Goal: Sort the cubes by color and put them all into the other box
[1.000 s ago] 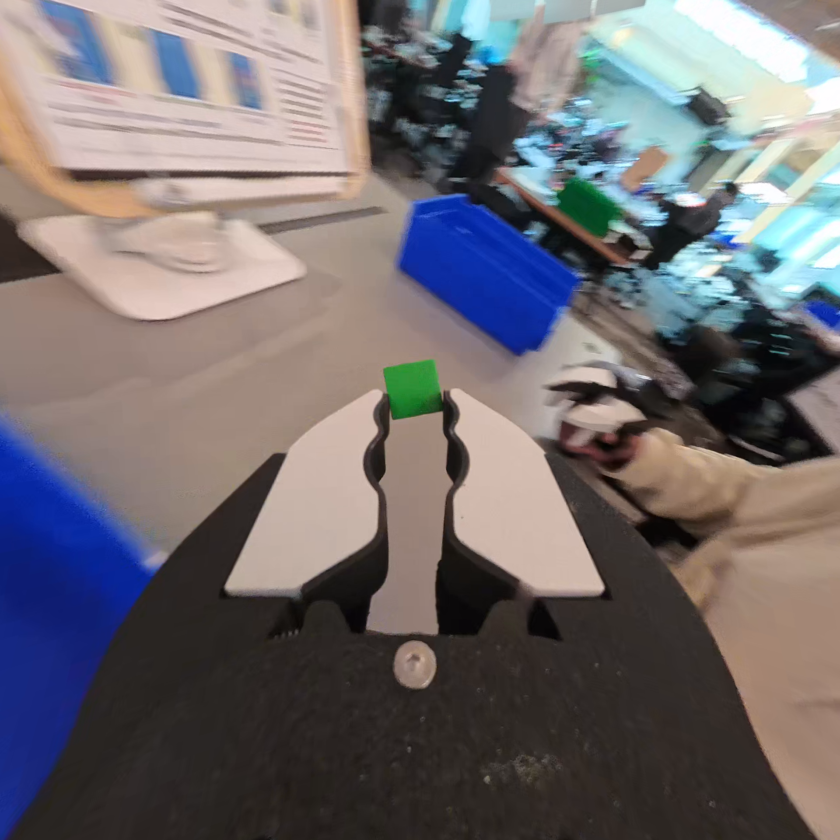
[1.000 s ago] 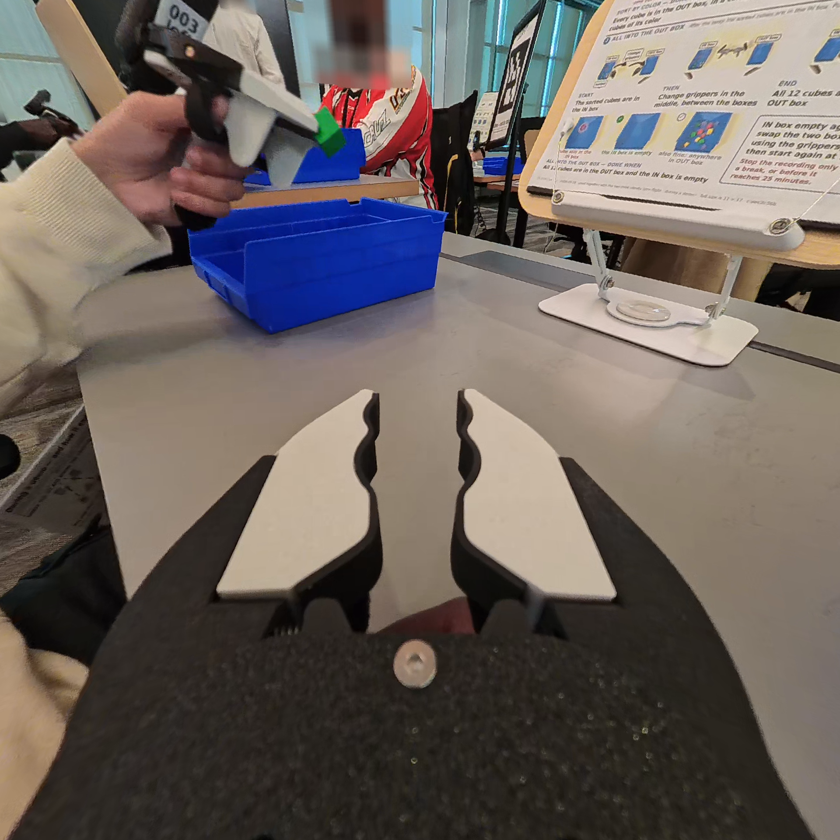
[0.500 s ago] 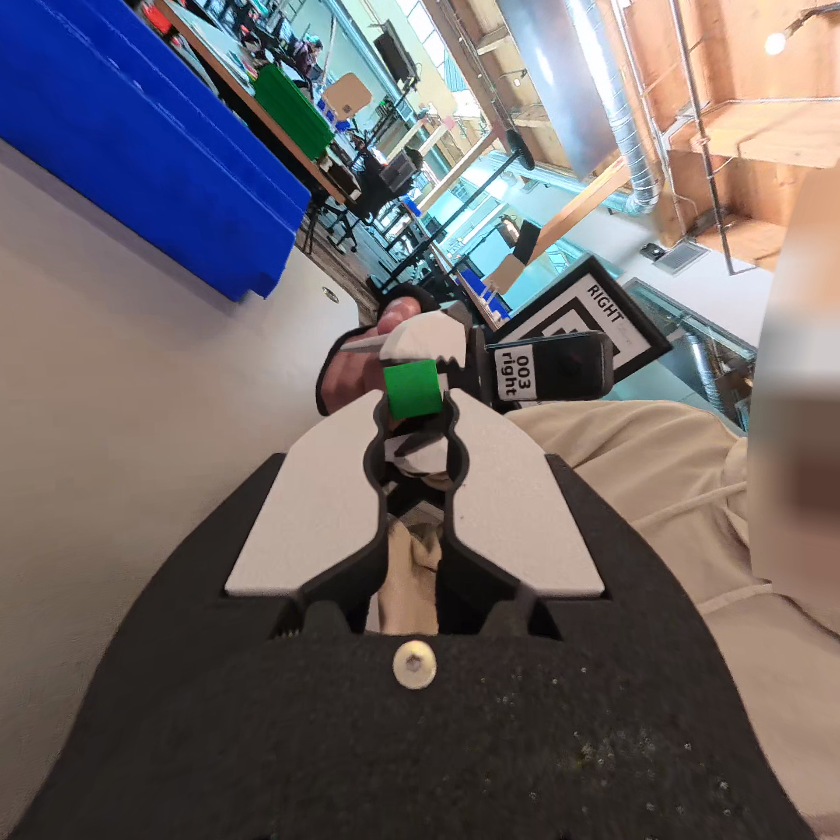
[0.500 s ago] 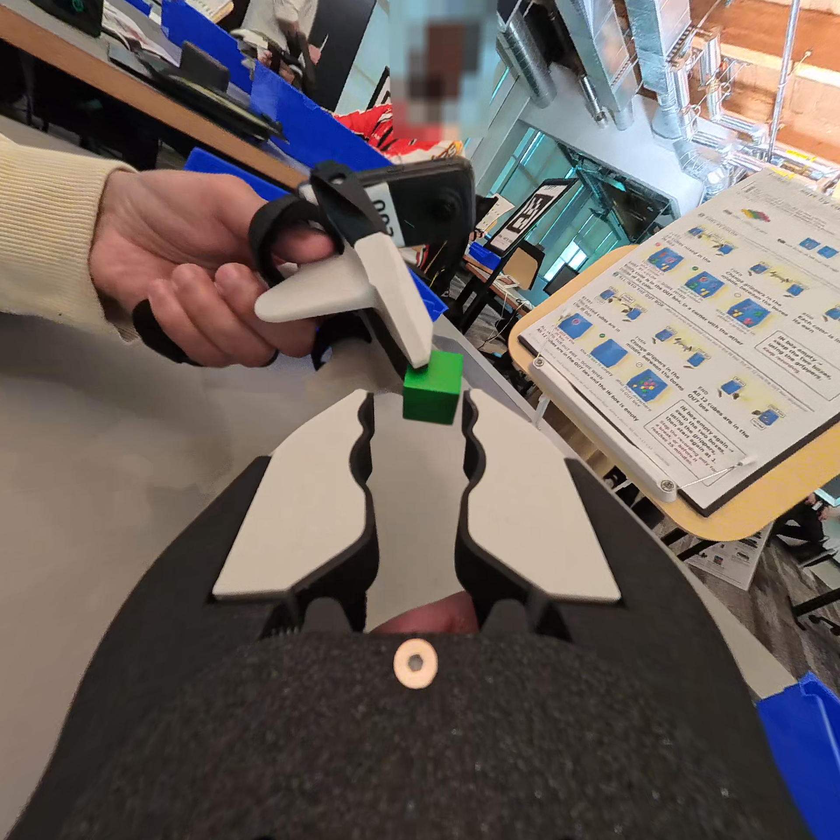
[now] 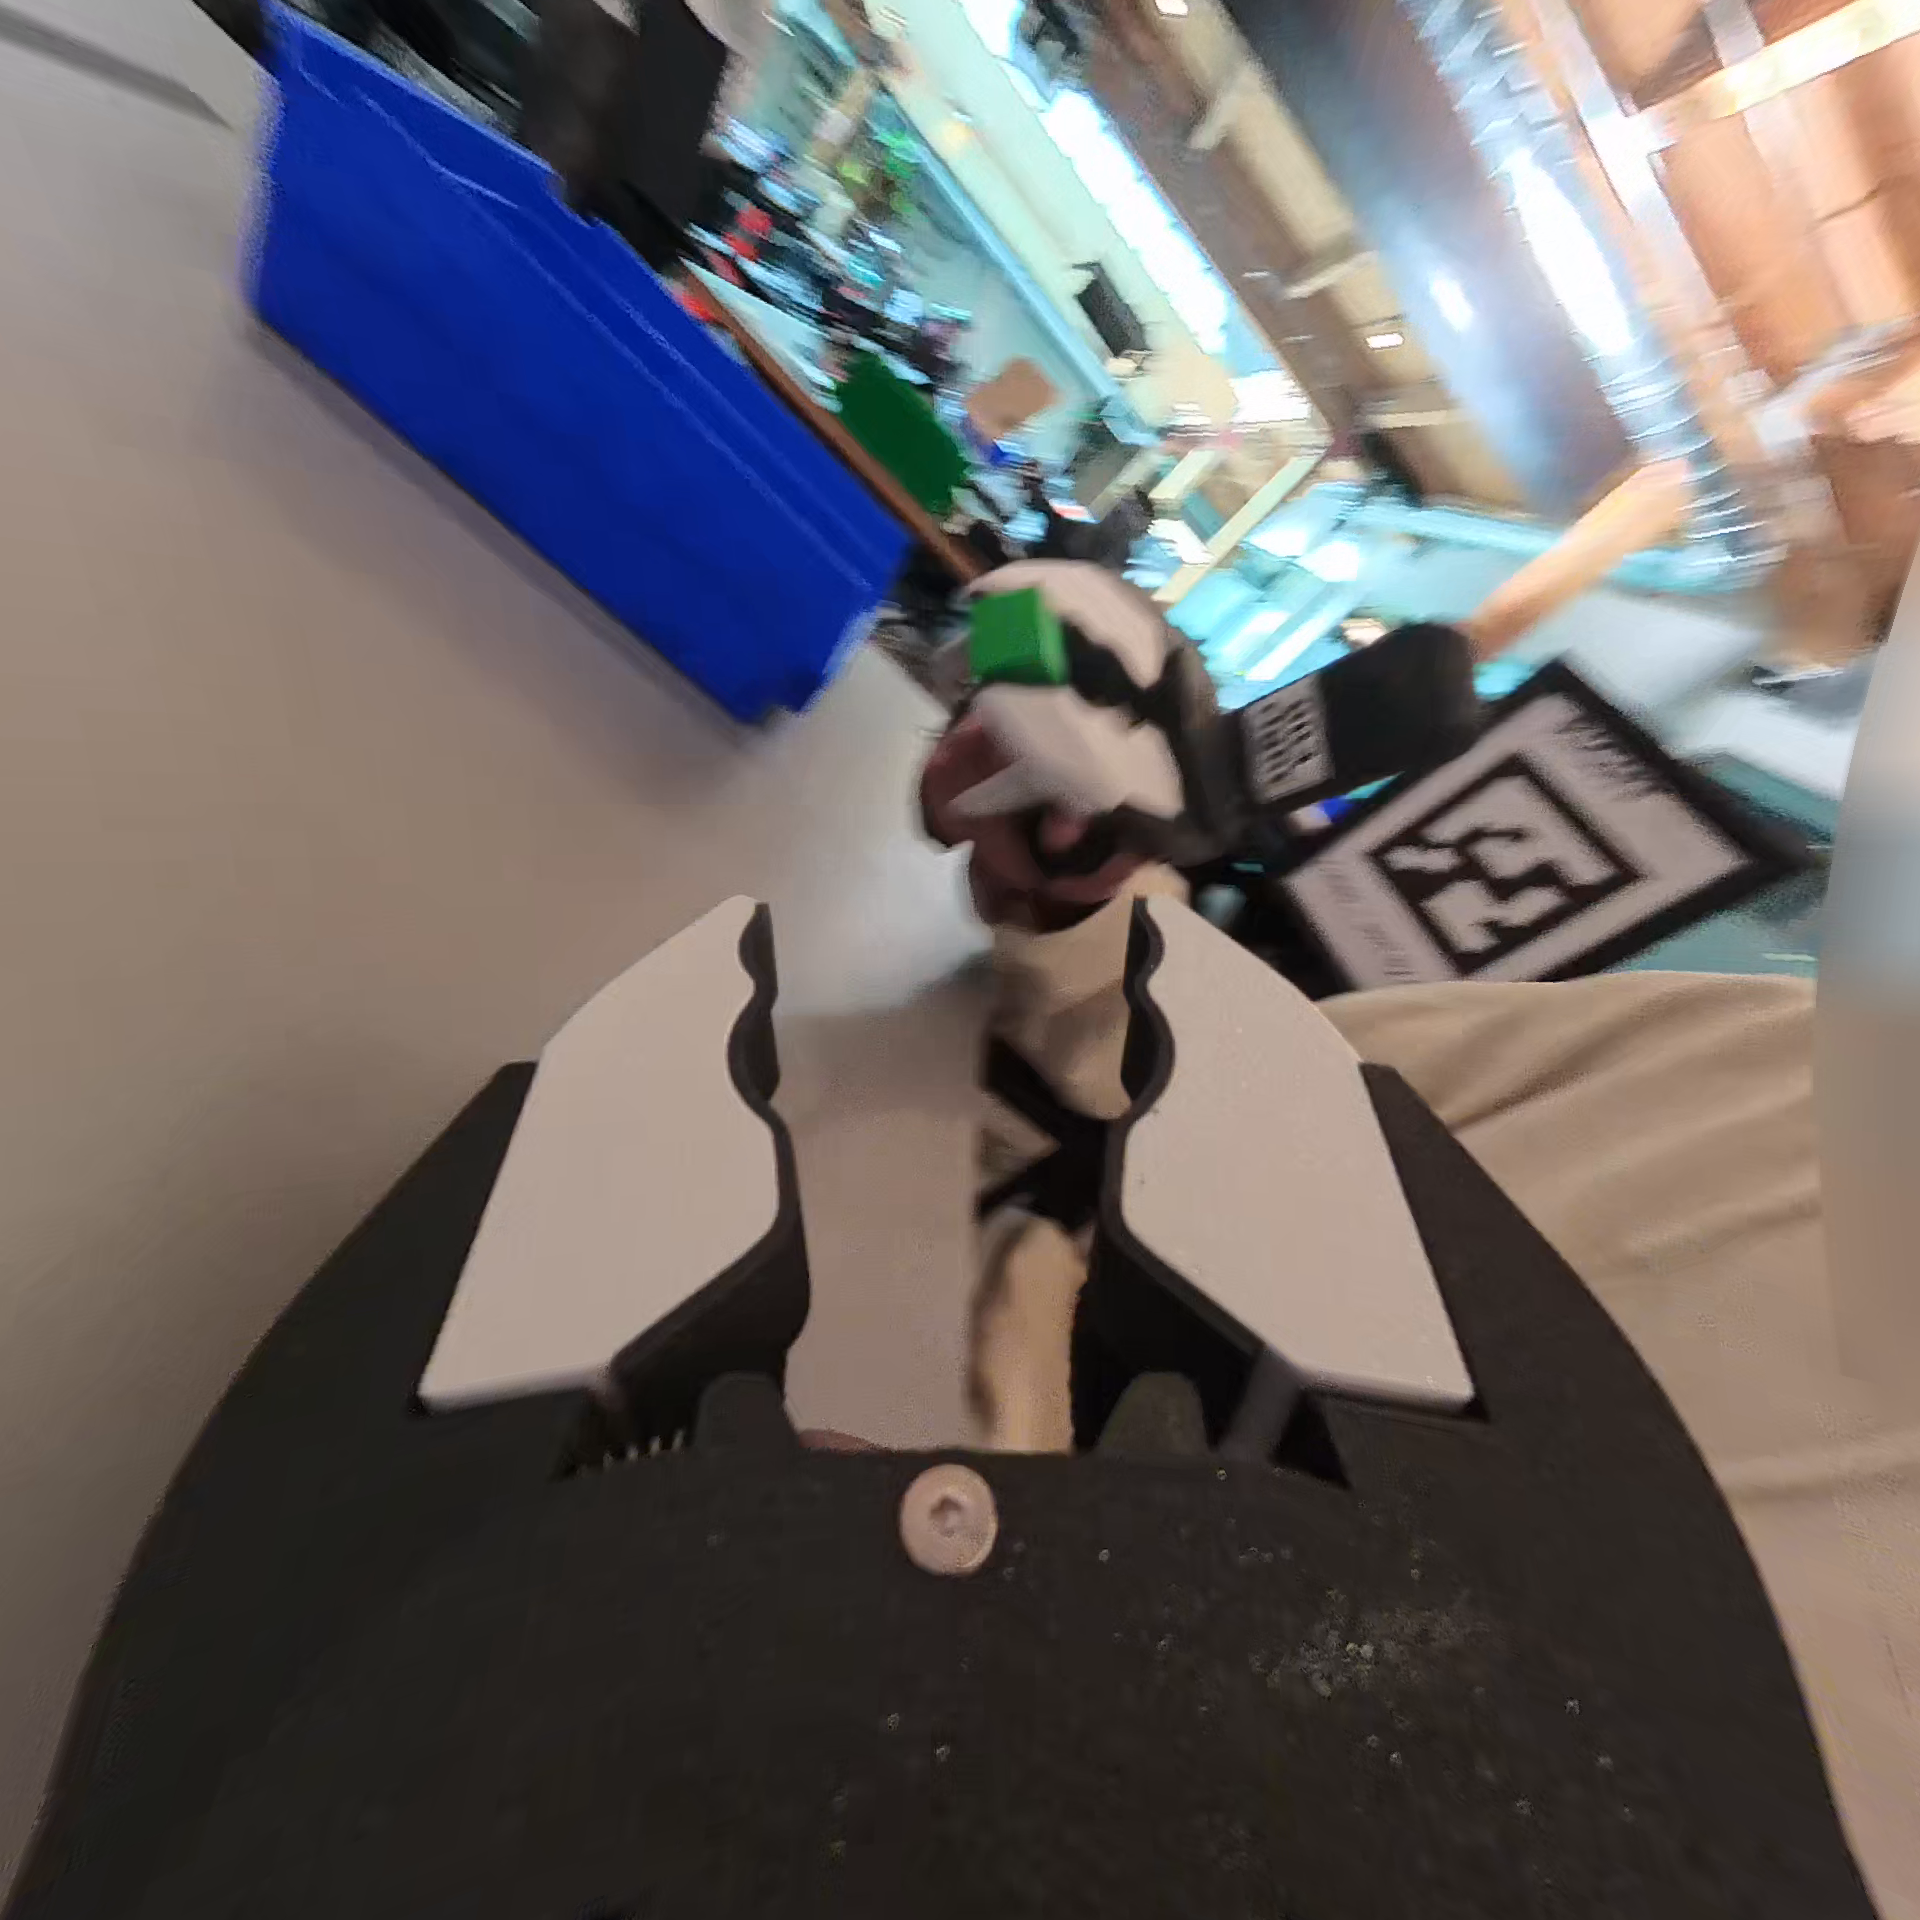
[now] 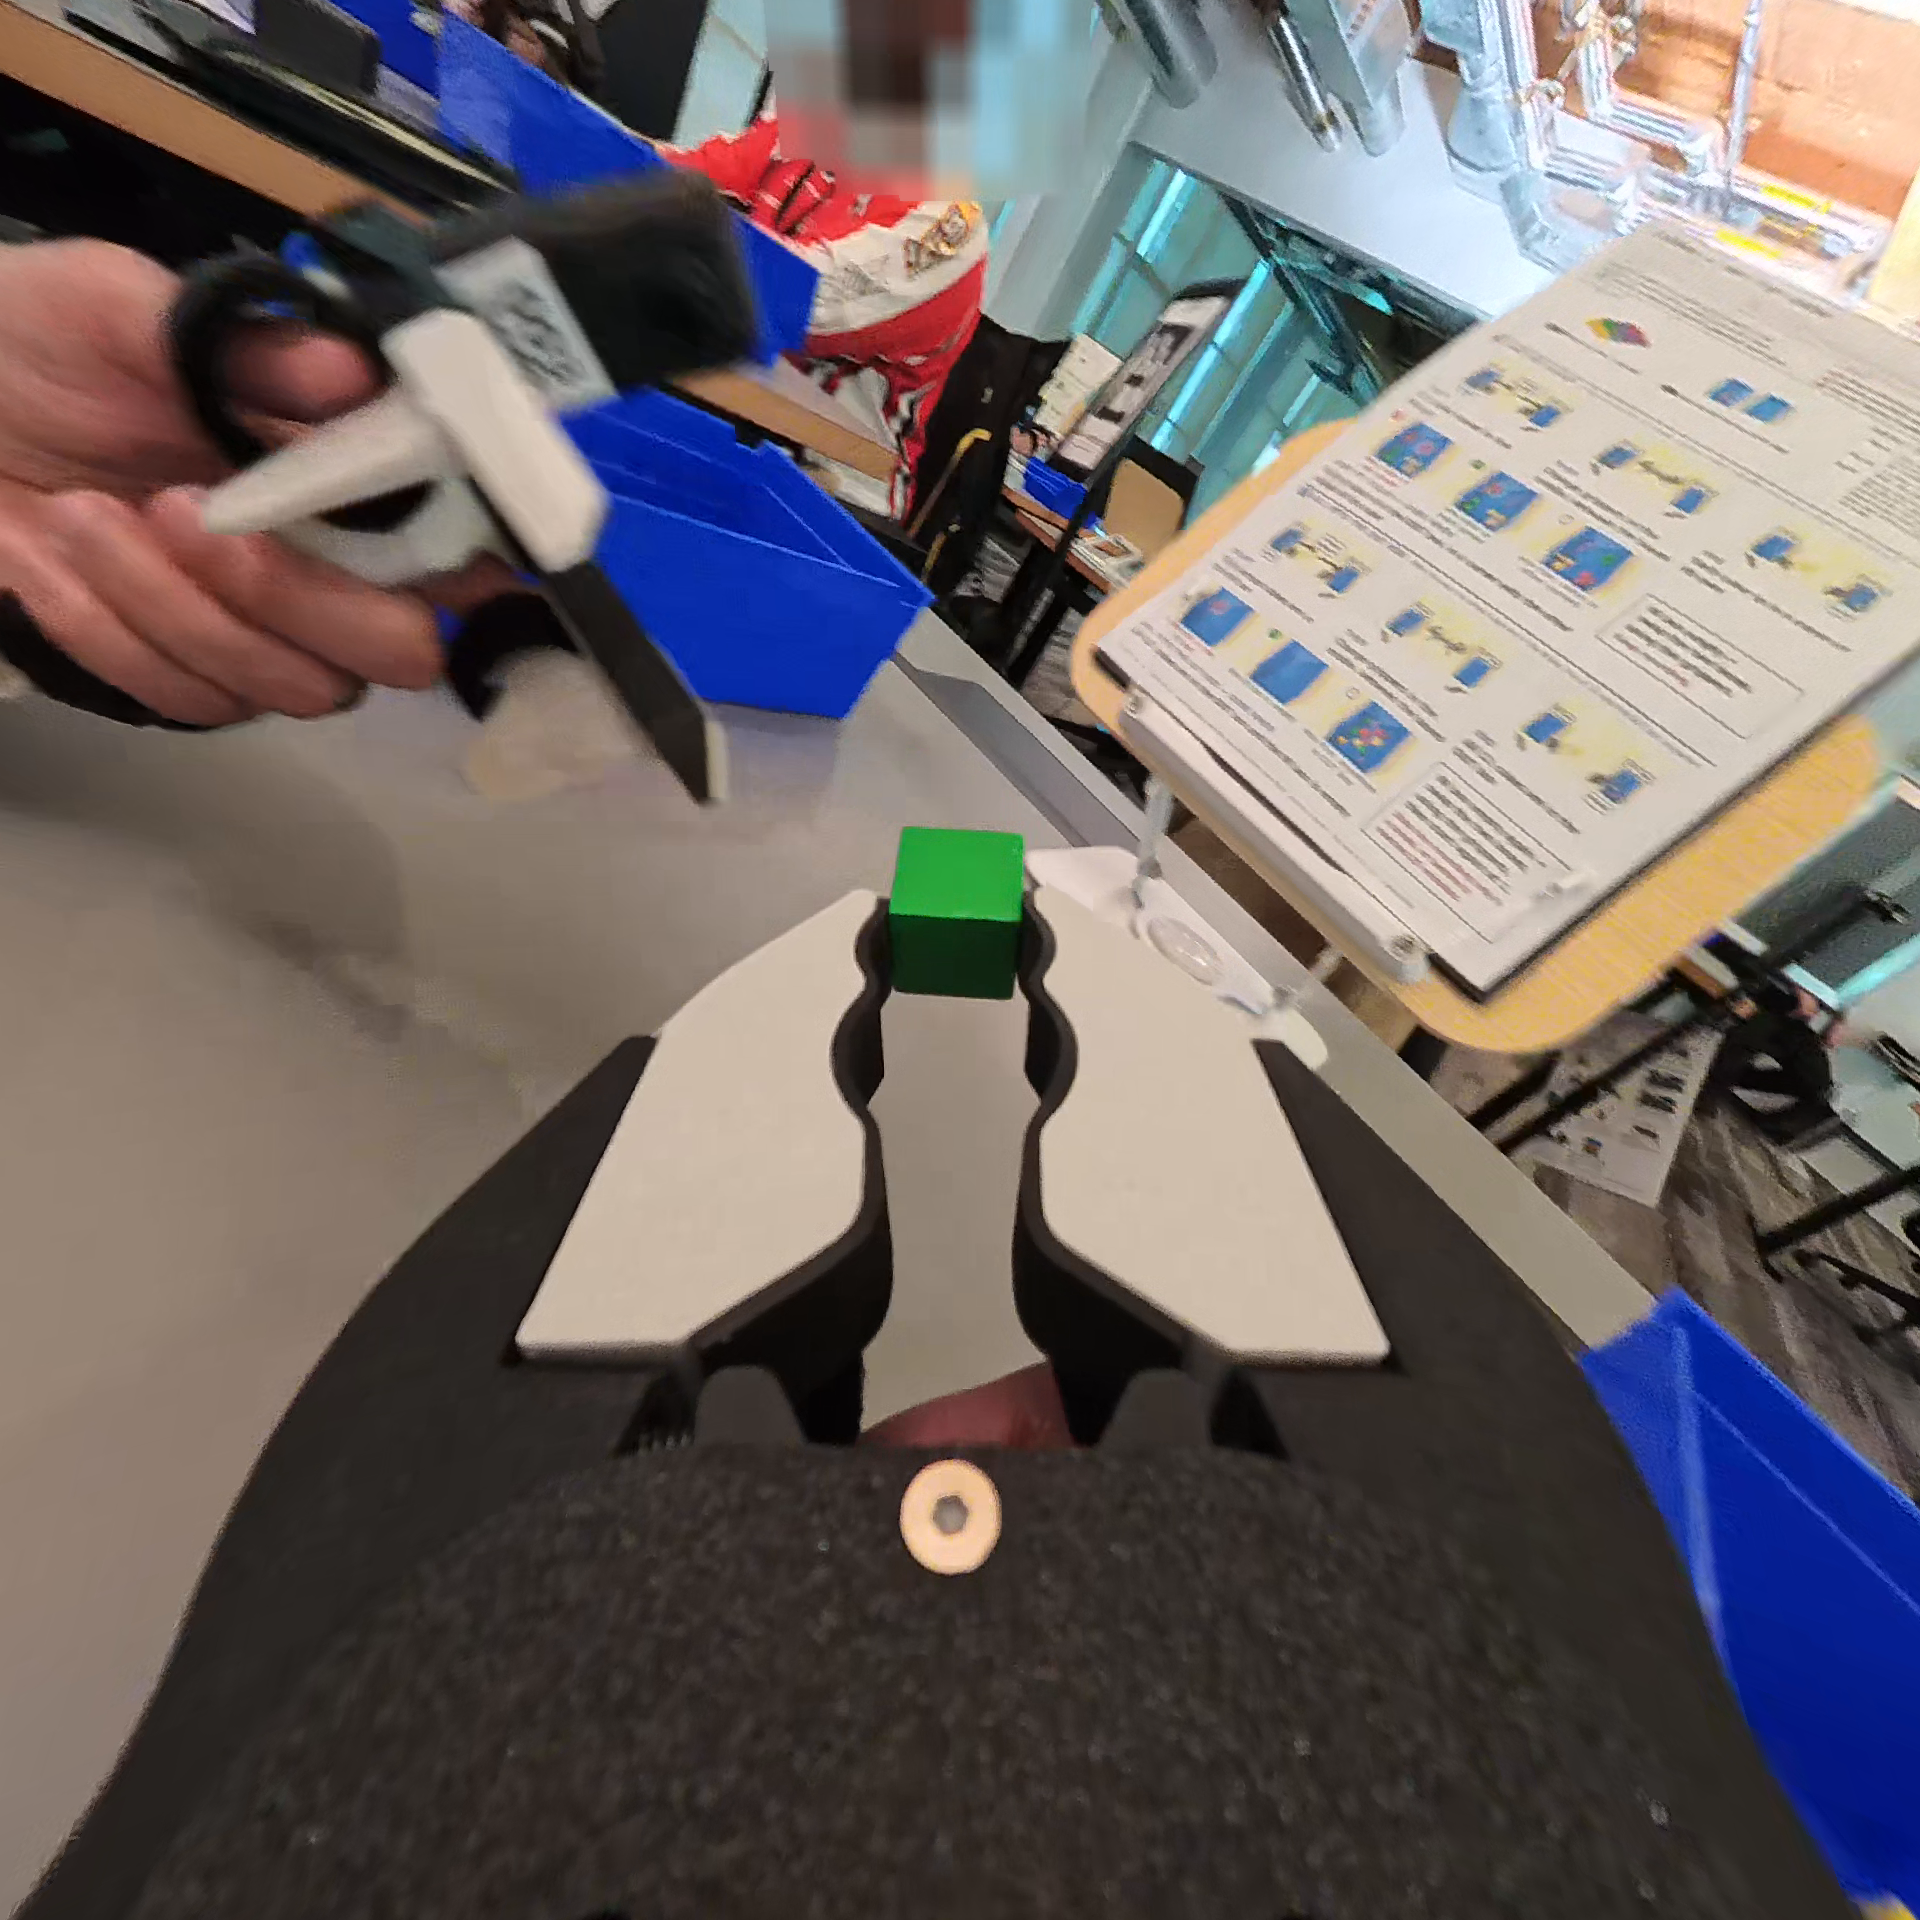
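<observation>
Left wrist view, heavily motion-blurred: the far room and the black-and-white marker board [image 5: 1496, 862] right of the left tool [image 5: 951, 914] are hard to make out. The left tool's jaws stand wide apart with nothing between them. Ahead of its tips the right tool shows only as a blurred white-and-black shape, the hand behind it partly hidden. The cube [image 5: 1013, 639] appears at that shape's far end. A blue box [image 5: 540, 416] lies ahead and to the left on the counter [image 5: 260, 831], its inside out of sight.

Right wrist view: the right tool [image 6: 956, 930] is closed on the green cube [image 6: 956, 925], clamped between its tips above the counter [image 6: 260, 1039]. The left tool [image 6: 582, 613], held by a hand [image 6: 135, 499], is up and to the left, blurred, well clear of the cube. Beyond it is a blue box [image 6: 748, 592]; a second box [image 6: 1766, 1538] is cut off at the lower right edge. An instruction sheet on a stand [image 6: 1507, 623] sits ahead to the right.

Change over the last half second: the cube has passed from the left tool's tips to the right tool's; the left tool has opened and drawn away.
</observation>
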`<move>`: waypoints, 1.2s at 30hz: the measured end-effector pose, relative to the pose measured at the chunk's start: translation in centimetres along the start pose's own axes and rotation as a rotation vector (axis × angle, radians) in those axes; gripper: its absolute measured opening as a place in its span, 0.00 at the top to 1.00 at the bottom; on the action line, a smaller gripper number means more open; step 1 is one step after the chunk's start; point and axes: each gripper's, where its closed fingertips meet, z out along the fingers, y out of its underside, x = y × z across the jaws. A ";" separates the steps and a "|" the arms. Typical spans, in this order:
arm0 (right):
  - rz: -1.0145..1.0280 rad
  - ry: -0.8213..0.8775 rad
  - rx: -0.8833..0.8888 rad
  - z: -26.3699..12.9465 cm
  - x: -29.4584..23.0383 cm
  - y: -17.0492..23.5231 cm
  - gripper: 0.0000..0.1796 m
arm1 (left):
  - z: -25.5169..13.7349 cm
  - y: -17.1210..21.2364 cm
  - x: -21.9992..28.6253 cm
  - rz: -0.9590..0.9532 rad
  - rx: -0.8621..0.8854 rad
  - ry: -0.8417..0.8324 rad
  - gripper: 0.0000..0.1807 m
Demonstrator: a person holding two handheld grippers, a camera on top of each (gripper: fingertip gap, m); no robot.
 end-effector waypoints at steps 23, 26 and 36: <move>0.226 -0.347 -1.743 -21.6 20.1 28.4 0.87 | 0.0 3.7 -0.6 0.235 -0.085 -0.259 0.68; 0.224 -0.342 -1.776 -21.5 20.2 28.9 0.87 | -0.1 3.9 -0.5 0.245 -0.095 -0.262 0.68; 0.049 0.125 -1.159 -17.8 22.5 16.4 0.76 | -1.5 3.6 -0.9 0.258 -0.067 -0.341 0.67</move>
